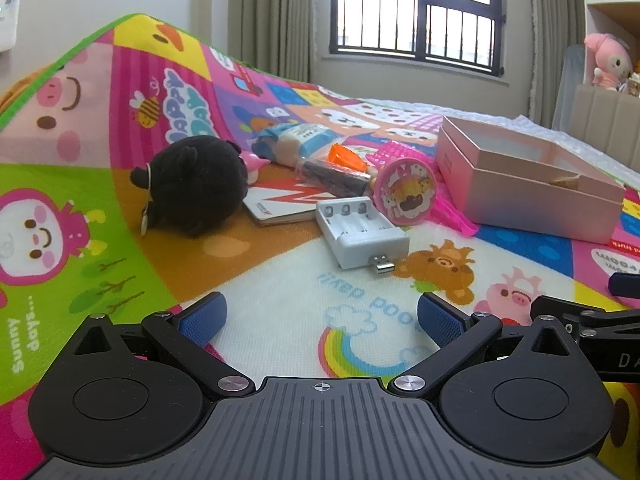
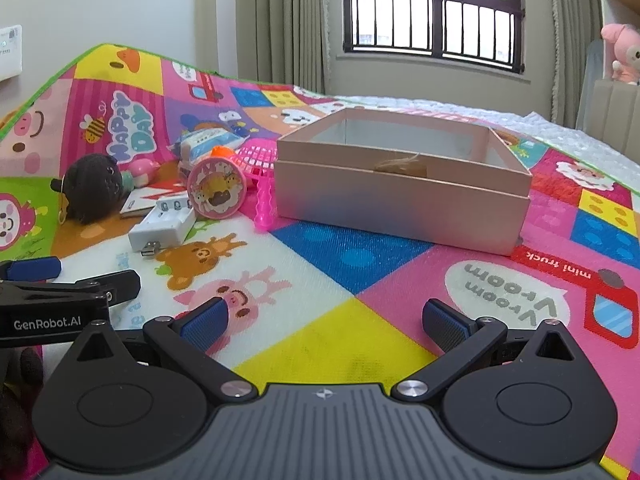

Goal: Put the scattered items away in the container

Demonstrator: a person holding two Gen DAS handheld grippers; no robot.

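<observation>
Pink box (image 2: 402,204), open-topped, standing on the cartoon play mat (image 2: 360,344); taken as landmark for all entries. Inside it, against the near wall: one small brown item (image 2: 400,166), identity unclear. Left of the box, a loose cluster of scattered items. Nearest its left wall: pink plastic racket (image 2: 260,168), handle touching or just beside the box's near-left corner. Against the racket: round pink tin (image 2: 216,194) with cartoon animals, tilted on edge. Next leftward and slightly nearer the cameras: white battery charger (image 1: 362,232), USB plug pointing toward the cameras. Behind the charger: white card with red lettering (image 1: 284,204), flat on the mat. Behind the tin: dark cylinder (image 1: 336,174), orange piece (image 1: 346,158), blue-and-white packet (image 1: 296,136). Farthest left of the box: black plush toy (image 1: 192,184), small pink figure (image 2: 141,170) just beside it. Left gripper (image 1: 322,316): well short of the charger, jaws spread wide, holding nothing. Right gripper (image 2: 324,320): in front of the box's near wall, well apart from it, jaws spread wide, holding nothing.
</observation>
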